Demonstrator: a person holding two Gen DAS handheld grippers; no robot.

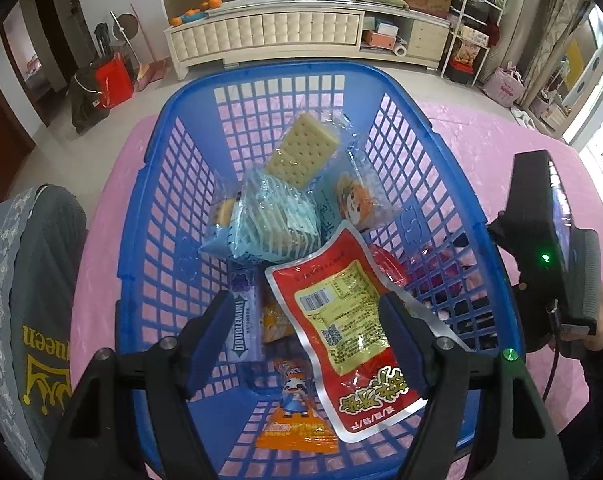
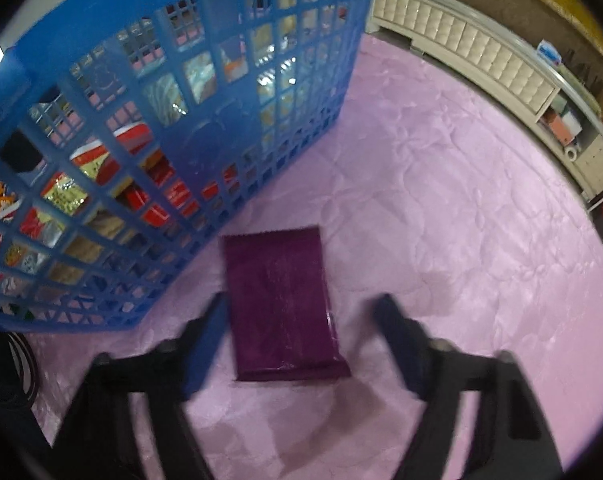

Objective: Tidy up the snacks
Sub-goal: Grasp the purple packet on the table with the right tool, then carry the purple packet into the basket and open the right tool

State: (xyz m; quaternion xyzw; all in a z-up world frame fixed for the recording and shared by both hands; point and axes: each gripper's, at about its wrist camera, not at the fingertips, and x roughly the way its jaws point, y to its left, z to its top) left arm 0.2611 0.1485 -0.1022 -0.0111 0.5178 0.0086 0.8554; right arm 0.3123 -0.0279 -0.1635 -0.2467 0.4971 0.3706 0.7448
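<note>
**Purple packet beside the basket**

While our left gripper (image 1: 307,320) hangs spread over the red pouch (image 1: 347,312) in the blue basket (image 1: 141,216), our right gripper (image 2: 301,312) straddles, untouching, the purple packet (image 2: 281,300) on the pink cloth (image 2: 461,220).

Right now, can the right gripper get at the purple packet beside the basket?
Probably yes: the purple packet lies flat on the pink cloth, outside the basket, between the right gripper's spread fingers, nothing covering it.

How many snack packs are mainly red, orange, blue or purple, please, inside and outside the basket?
Red: 1, flat foil pouch
Orange: 1, cartoon-printed packet
Blue: 1, striped bag
Purple: 2, Doublemint gum stick, flat dark pack on the cloth
Total: 5
</note>
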